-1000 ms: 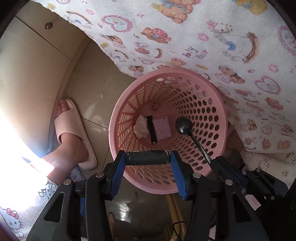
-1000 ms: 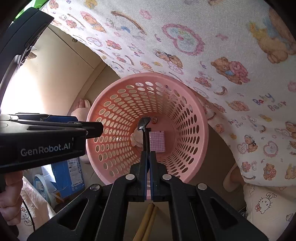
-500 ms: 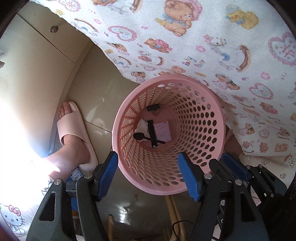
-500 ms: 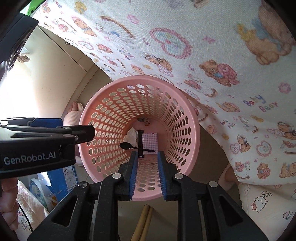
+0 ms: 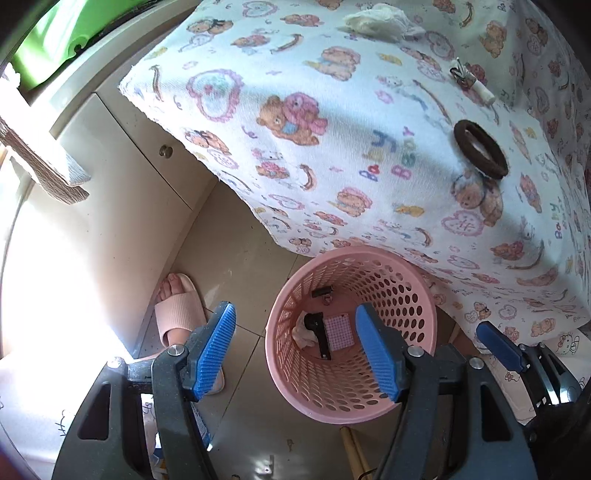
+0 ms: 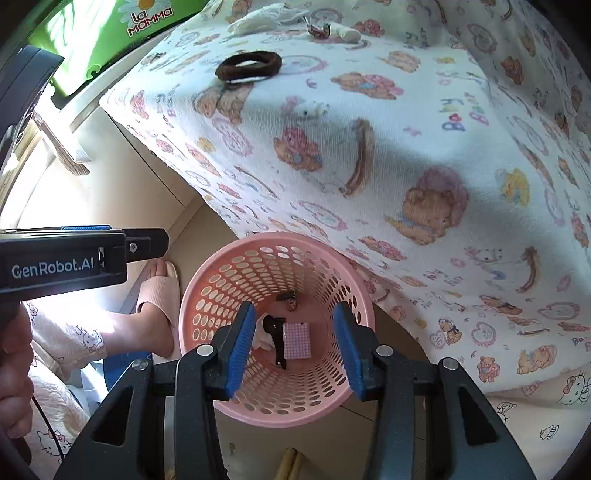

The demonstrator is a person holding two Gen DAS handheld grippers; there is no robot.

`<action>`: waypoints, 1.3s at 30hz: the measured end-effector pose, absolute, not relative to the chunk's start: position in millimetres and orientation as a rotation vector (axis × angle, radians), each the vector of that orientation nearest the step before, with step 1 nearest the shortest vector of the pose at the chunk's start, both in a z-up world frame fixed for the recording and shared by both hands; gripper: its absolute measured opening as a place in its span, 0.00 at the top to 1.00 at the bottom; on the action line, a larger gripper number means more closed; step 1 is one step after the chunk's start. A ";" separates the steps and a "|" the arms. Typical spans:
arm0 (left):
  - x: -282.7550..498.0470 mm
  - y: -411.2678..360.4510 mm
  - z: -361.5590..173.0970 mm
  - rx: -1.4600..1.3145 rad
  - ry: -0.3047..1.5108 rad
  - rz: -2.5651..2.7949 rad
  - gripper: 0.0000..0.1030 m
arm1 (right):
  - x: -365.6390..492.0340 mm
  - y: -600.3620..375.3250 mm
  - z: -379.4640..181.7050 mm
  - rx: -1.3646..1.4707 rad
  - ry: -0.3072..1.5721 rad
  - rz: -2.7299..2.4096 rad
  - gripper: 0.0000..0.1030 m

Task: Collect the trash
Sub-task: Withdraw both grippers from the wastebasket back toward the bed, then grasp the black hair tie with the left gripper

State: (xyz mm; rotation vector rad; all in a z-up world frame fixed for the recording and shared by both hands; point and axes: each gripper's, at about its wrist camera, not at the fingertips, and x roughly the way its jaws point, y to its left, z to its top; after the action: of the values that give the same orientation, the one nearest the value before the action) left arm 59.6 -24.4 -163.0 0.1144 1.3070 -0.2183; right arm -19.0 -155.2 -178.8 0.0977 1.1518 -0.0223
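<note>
Trash now lies at the bottom of the pink basket [image 5: 351, 402], low in the frame: the black spoon [image 6: 275, 332] has just dropped in. Right gripper [image 6: 295, 345] has just been opening, nothing between its jaws. Left gripper [image 5: 297, 350] is spread and empty too. Hair ring [image 5: 480, 149] and tissue [image 5: 376, 20] wait on the cloth, upper right.

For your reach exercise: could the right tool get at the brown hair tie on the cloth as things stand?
Probably yes: the right tool is open and empty, and the brown hair tie lies uncovered on the cloth, nothing between.
</note>
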 end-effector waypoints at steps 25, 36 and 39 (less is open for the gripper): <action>49.9 -13.4 -84.4 0.091 0.944 -0.197 0.21 | -37.8 -170.5 -98.6 0.105 0.839 -0.096 0.52; 53.9 -28.2 -88.6 0.099 0.956 -0.268 0.21 | -32.3 -197.6 -85.3 0.159 0.804 -0.153 0.52; 56.0 -47.6 -88.8 0.143 0.946 -0.335 0.22 | -28.6 -207.0 -80.8 0.179 0.799 -0.167 0.51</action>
State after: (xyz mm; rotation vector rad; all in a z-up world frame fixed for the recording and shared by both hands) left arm 56.0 -47.6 -88.8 0.1431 0.9462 -0.3353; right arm -28.6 -207.0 -80.8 0.1786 0.7991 -0.1669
